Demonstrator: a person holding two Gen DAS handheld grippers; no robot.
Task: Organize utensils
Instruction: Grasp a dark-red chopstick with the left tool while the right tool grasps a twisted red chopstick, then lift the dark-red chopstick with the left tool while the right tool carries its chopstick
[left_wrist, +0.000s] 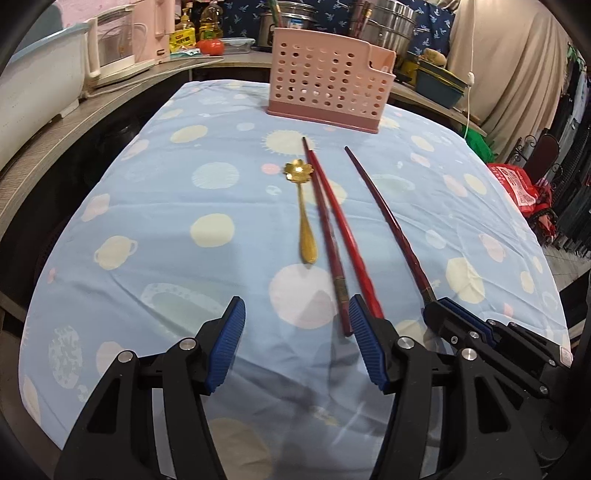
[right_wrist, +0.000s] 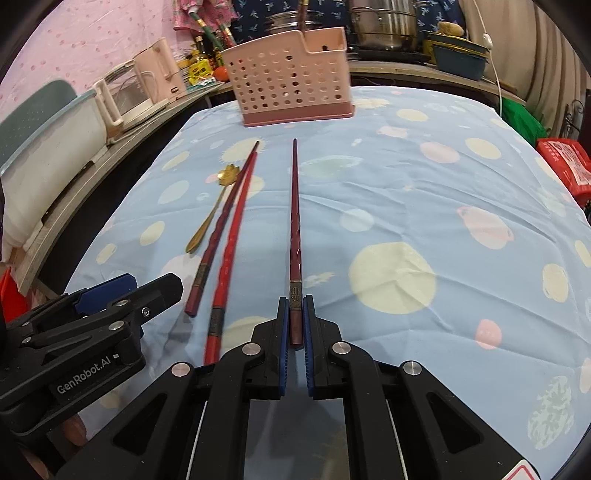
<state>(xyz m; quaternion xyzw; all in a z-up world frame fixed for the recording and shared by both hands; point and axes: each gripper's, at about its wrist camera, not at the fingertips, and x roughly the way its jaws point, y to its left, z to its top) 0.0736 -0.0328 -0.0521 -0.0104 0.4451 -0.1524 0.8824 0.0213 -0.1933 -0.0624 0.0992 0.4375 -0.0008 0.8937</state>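
Note:
A dark red chopstick (right_wrist: 295, 206) lies pointing at the pink perforated holder (right_wrist: 291, 81), and my right gripper (right_wrist: 295, 301) is shut on its near end. The left wrist view shows the same chopstick (left_wrist: 384, 218) running into the right gripper (left_wrist: 439, 306). My left gripper (left_wrist: 295, 306) is open just above the cloth with nothing between its pads. Its right finger (left_wrist: 365, 332) sits beside the near ends of a bright red chopstick (left_wrist: 343, 225) and a darker one (left_wrist: 327, 229). A gold flower-bowl spoon (left_wrist: 306, 214) lies left of them. The holder (left_wrist: 325, 81) stands at the table's far end.
A blue cloth with pastel circles (left_wrist: 147, 206) covers the table. A grey counter (left_wrist: 55, 147) along the left carries a white tub (left_wrist: 33, 85), a kettle (left_wrist: 114, 48) and bottles. Steel pots (left_wrist: 391, 22) stand behind the holder. A red bag (left_wrist: 517, 184) sits off the right edge.

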